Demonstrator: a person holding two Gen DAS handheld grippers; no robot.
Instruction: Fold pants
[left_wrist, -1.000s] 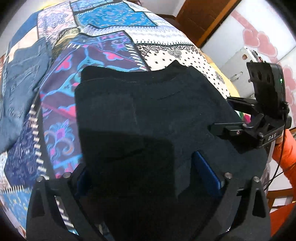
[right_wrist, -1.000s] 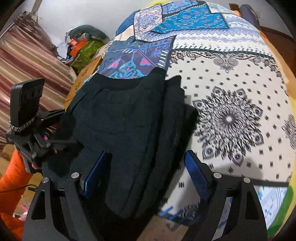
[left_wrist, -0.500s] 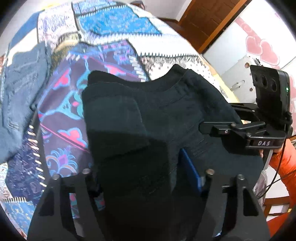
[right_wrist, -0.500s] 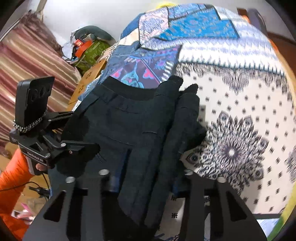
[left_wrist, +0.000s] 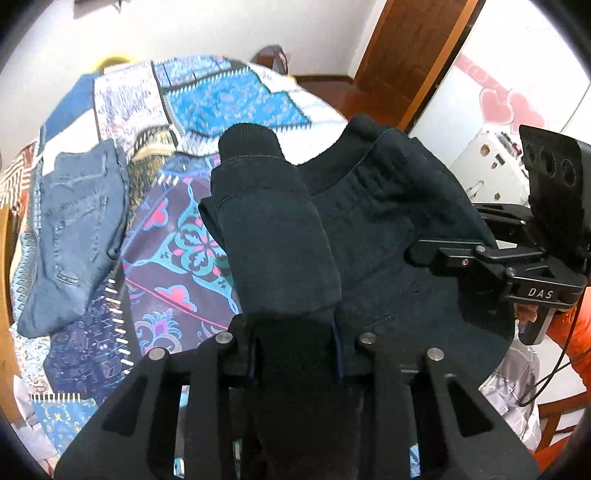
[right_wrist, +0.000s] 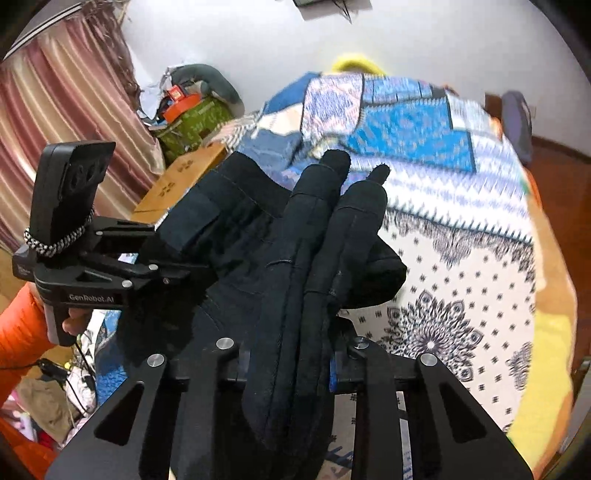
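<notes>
Black pants (left_wrist: 388, 229) lie folded on a patchwork quilt (left_wrist: 177, 258), their near edge raised off it. My left gripper (left_wrist: 295, 347) has a thick fold of the black cloth bunched between its pads, and its jaws are still closing on it. In the right wrist view my right gripper (right_wrist: 291, 354) pinches several layers of the pants (right_wrist: 240, 229), jaws also still closing. Each gripper shows in the other's view: the right gripper (left_wrist: 413, 254) at the pants' right side, the left gripper (right_wrist: 177, 273) at their left side. The pants' lower part is hidden under the grippers.
Blue jeans (left_wrist: 74, 229) lie flat on the quilt to the left. A wooden door (left_wrist: 406, 55) and a white appliance (left_wrist: 487, 158) stand beyond the bed on the right. A striped curtain (right_wrist: 55, 110), a cardboard box (right_wrist: 177, 184) and an orange sleeve (right_wrist: 18, 332) are at the left.
Both grippers went from wide open around the pants' near edge to clamped on it. Both have risen, lifting that edge, and the views now tilt up toward the walls.
</notes>
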